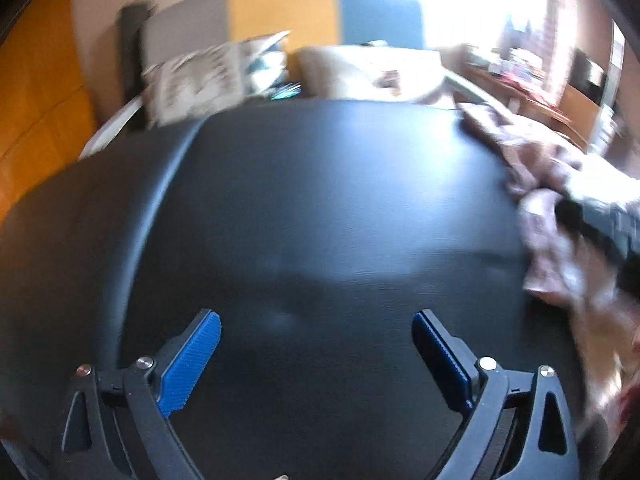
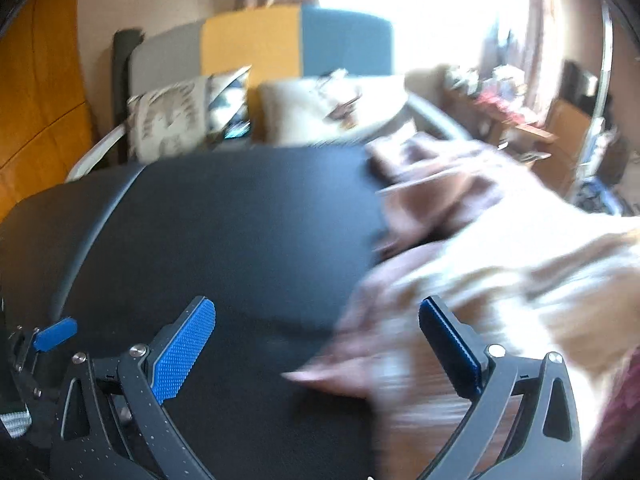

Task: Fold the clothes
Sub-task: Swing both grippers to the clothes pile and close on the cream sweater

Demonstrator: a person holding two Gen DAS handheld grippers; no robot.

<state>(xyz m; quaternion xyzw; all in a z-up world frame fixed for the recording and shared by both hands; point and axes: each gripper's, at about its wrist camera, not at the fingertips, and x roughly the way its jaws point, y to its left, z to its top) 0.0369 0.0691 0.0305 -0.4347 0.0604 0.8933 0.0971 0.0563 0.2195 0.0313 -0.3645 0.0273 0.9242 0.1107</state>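
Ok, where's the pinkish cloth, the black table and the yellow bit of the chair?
pinkish cloth [image 2: 460,216]: right wrist view, on its crumpled middle.
black table [image 1: 320,200]: left wrist view, on the bare top.
yellow panel [image 2: 250,42]: right wrist view, middle of the chair back.

No legible text, label, brand mark, number or sign is found in either wrist view. Both views are blurred. The patterned cushion [image 1: 196,80] behind the desk [image 1: 320,220] carries dark markings, but whether they are lettering or plain pattern cannot be determined. The cluttered shelf [image 2: 504,112] near the window holds small items that are too smeared to read. No printing can be made out on the desk surface or on the pale pink clothing [image 2: 460,240] lying at its right side.
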